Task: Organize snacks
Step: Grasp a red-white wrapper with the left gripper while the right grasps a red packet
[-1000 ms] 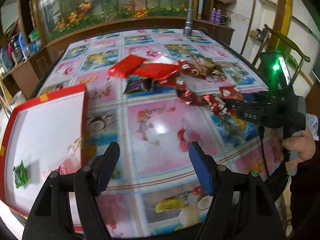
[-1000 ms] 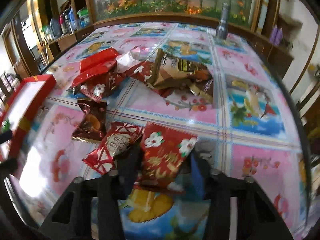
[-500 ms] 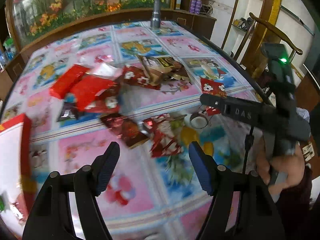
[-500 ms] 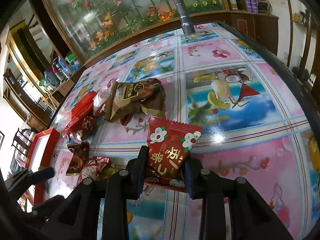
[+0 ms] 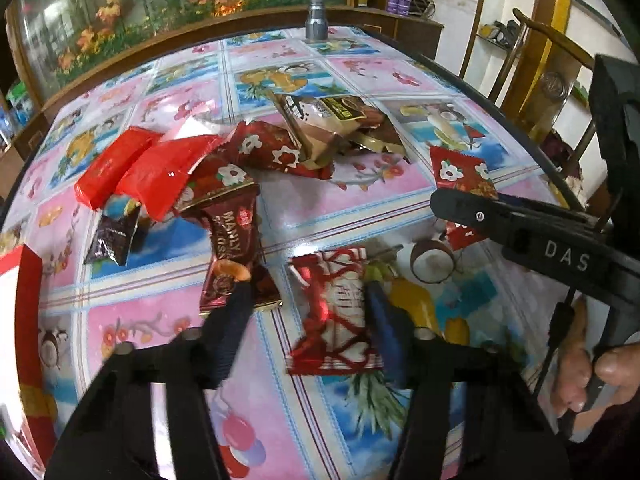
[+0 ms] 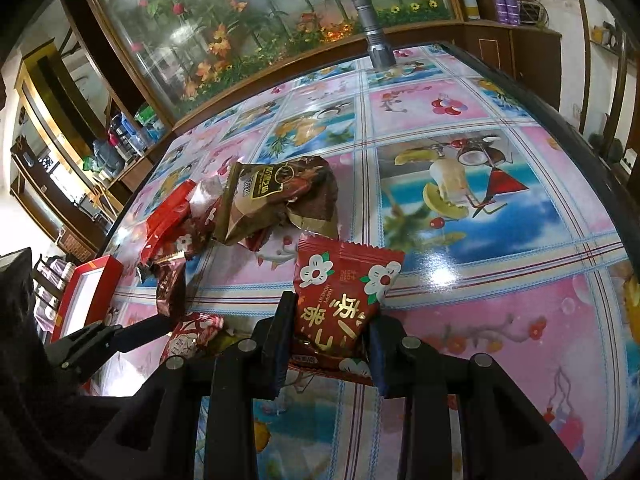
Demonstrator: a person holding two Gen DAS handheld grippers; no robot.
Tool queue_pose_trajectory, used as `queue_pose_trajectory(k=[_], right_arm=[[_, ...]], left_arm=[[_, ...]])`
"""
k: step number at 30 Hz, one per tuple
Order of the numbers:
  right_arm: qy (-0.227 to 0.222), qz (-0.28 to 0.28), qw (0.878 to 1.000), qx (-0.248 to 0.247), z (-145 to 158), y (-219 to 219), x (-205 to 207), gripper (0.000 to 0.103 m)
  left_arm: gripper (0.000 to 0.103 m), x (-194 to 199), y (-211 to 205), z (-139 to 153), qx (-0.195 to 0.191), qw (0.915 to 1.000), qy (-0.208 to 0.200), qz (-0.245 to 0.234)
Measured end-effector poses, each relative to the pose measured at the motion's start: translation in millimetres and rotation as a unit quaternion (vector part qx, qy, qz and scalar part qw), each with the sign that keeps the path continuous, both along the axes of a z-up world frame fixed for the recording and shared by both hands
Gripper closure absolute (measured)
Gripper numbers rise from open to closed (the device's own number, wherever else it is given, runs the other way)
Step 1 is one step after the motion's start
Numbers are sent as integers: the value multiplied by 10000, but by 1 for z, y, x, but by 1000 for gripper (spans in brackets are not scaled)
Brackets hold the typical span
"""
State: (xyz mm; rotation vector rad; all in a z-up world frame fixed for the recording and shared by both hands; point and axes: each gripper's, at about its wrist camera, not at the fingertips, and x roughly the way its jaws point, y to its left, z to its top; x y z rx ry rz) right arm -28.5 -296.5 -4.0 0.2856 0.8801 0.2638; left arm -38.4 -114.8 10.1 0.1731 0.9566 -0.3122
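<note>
My right gripper (image 6: 329, 330) is shut on a red flower-print snack packet (image 6: 342, 300) and holds it lifted over the table; the packet also shows in the left wrist view (image 5: 464, 178). My left gripper (image 5: 308, 308) is open, its fingers on either side of a red-and-white foil packet (image 5: 336, 312) that lies flat on the table. A dark brown cookie packet (image 5: 232, 252) lies just left of it. A pile of red and brown snack packets (image 5: 248, 156) lies further back. A red tray (image 6: 86, 300) sits at the left edge.
The table has a glossy fruit-and-flower cloth (image 5: 360, 80). A grey metal flashlight (image 5: 316, 8) stands at its far edge. Wooden cabinets and a chair (image 5: 532, 48) stand beyond the right side. The right gripper's body (image 5: 560, 248) reaches across the left wrist view.
My left gripper swung right from the red tray to the foil packet and came down around it. My right gripper closed on the flower-print packet and lifted it.
</note>
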Motion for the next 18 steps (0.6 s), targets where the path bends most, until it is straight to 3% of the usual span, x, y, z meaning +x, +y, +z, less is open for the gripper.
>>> queue_pose_trajectory(k=[2,12,18], right_arm=[[-3,9,10000,-2,0,1,0,69],[11,158,9998,153,0,3,1,70],[-23,381,9987,326,2,10,1,70]], left_arm=[[76,0,1,0,-30,10000,-41,-43],[81,-19,28,10,-405,9991,-130,3],[81,-54,58,33,-435,9973,-569,166]])
